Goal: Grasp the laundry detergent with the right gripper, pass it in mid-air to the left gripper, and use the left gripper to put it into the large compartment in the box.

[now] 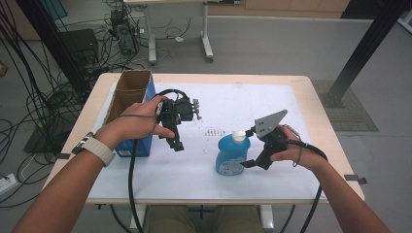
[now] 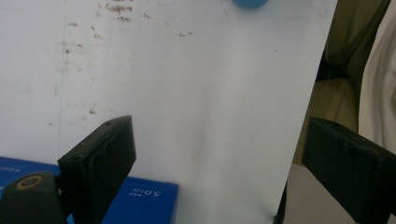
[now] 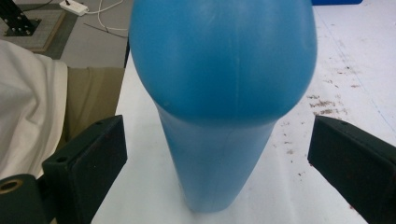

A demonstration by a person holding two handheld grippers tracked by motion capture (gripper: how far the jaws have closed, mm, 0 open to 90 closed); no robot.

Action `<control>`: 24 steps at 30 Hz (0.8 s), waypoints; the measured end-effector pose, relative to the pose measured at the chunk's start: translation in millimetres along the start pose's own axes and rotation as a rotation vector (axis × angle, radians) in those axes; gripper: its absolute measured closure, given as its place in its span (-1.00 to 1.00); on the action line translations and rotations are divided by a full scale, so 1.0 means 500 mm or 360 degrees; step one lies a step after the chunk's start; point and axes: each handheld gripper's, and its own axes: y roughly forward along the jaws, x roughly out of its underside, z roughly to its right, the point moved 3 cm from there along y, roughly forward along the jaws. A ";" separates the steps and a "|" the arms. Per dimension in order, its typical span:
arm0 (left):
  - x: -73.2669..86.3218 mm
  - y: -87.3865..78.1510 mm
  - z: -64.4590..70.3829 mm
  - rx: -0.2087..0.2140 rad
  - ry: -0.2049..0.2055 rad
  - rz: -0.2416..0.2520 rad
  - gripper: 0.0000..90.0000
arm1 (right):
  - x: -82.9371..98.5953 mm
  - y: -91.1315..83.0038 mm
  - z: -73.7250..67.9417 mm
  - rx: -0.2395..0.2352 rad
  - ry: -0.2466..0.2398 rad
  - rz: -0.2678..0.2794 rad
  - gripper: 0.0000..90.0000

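Now the right gripper (image 1: 248,148) brackets the blue bottle (image 1: 232,154) with spread jaws, while the left gripper (image 1: 176,138) hangs tilted, agape.

You have one blue bottle (image 1: 232,154), one cardboard box (image 1: 130,104) and two tongs (image 1: 177,141) (image 1: 248,148) at one bench (image 1: 301,97).

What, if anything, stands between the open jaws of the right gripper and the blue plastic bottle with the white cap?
Nothing visible does. The right gripper faces the blue plastic bottle directly, one jaw on each side with bare white table cover in the gaps. The jaws do not touch it yet.
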 end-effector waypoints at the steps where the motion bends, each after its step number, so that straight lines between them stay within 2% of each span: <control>1: 0.000 0.000 0.000 0.0000 0.0000 -0.0001 -0.77 | 0.000 0.000 0.000 0.0001 0.0002 0.0004 -0.90; 24: -0.001 0.001 0.001 -0.0001 0.0000 -0.0002 -0.77 | 0.012 0.020 -0.001 0.0009 0.0011 0.0068 -0.88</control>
